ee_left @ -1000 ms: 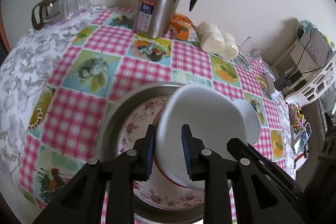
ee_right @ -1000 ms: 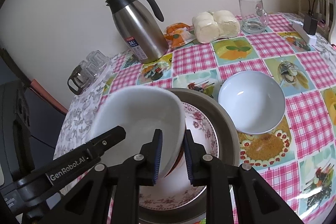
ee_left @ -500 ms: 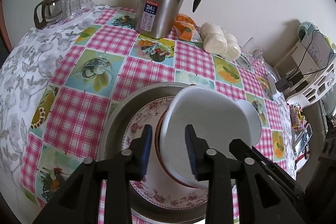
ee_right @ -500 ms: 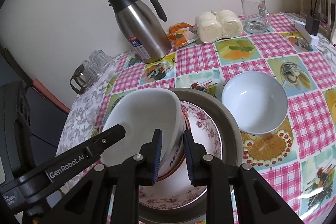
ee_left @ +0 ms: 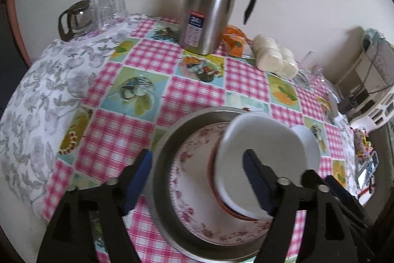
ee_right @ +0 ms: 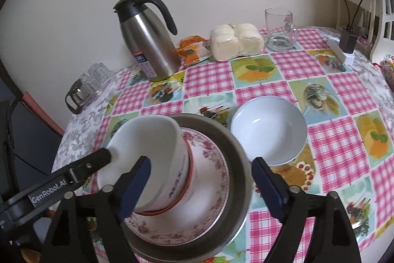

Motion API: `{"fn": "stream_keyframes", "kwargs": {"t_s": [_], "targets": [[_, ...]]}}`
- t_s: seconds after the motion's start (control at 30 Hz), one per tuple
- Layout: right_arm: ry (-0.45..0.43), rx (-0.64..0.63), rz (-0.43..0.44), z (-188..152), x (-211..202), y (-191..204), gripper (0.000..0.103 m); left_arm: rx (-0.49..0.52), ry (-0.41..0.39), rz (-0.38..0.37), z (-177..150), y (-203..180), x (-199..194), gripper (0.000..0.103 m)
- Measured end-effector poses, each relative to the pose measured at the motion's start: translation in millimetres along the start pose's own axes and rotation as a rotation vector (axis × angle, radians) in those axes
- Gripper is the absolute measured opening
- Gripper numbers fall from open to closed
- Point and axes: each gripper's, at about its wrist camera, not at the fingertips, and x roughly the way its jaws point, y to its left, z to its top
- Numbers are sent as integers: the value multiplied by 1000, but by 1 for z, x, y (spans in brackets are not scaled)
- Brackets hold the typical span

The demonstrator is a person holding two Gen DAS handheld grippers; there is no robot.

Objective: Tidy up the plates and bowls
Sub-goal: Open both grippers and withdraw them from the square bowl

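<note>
A large white bowl rests tilted in a red-rimmed bowl on a floral plate inside a round steel tray. My left gripper straddles the bowl's left rim. Its jaws are opening and no pad touches the rim. My right gripper straddles the opposite rim. Its jaws are opening too, with both pads off the bowl. A second white bowl stands on the tablecloth just right of the tray.
At the back of the round table stand a steel thermos jug, an orange packet, wrapped white buns and a glass mug. Upturned glasses and a glass pot sit at the far left. A charger block lies at the right edge.
Both grippers were shut on the white bowl's rim, one on each side. Both have now let go and spread wide, and the bowl has settled onto the stack.
</note>
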Motion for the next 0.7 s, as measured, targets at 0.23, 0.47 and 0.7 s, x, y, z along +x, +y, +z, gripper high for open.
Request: {"fn": "stream_keyframes", "kwargs": {"t_s": [0.23, 0.47, 0.7], "targets": [[-8, -8, -23, 1, -2, -4, 103, -30, -22, 72, 2, 15, -2, 89], [-8, -39, -43, 0, -2, 0, 103, 13, -80, 166, 2, 18, -7, 101], [-8, -51, -53, 0, -4, 0, 103, 38, -71, 179, 1, 14, -5, 101]]}}
